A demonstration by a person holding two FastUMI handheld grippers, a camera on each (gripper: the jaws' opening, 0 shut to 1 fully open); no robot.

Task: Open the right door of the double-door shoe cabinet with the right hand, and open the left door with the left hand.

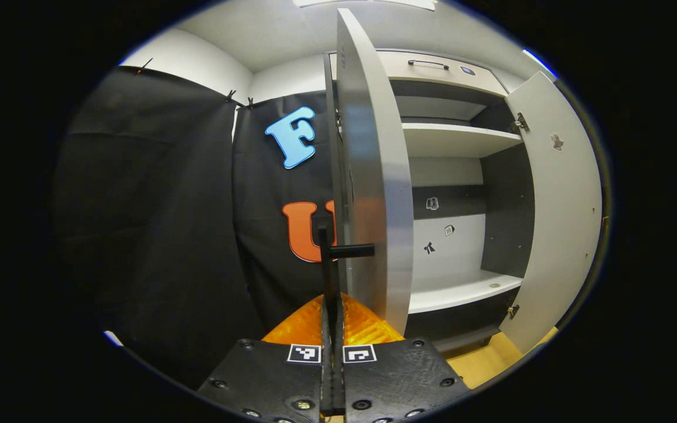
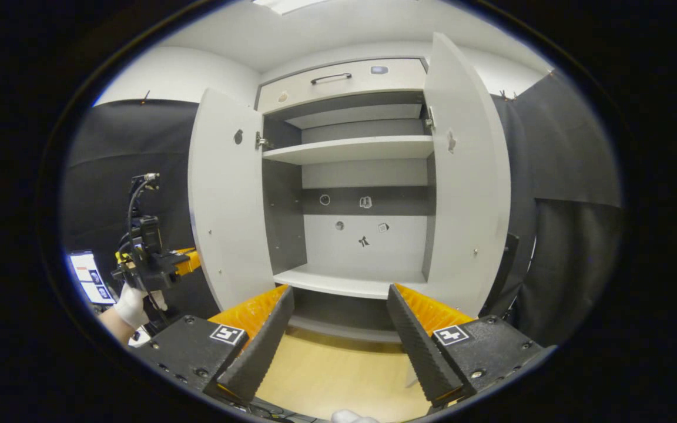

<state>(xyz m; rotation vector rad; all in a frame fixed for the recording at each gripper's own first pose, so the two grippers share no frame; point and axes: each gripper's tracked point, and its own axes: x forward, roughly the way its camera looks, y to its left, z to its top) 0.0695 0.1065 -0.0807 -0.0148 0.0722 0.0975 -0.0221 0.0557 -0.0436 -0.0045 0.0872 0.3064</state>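
The grey shoe cabinet (image 2: 350, 150) stands with both doors swung out. In the left gripper view the left door (image 1: 374, 176) is seen almost edge-on. Its black handle (image 1: 350, 251) runs down between the fingers of my left gripper (image 1: 331, 302), which is shut on it. The right door (image 1: 556, 217) hangs wide open at the far side. In the right gripper view my right gripper (image 2: 339, 294) is open and holds nothing, low before the cabinet's middle, between the left door (image 2: 227, 205) and the right door (image 2: 468, 194). The left gripper (image 2: 153, 261) sits behind the left door, held by a gloved hand (image 2: 130, 305).
A drawer with a dark handle (image 2: 338, 79) tops the cabinet. Bare shelves (image 2: 344, 285) lie inside, with small stickers on the back panel. Pale wooden floor (image 2: 338, 376) lies below the right gripper. A lit screen (image 2: 89, 285) shows at the far left. Black cloth walls surround the booth.
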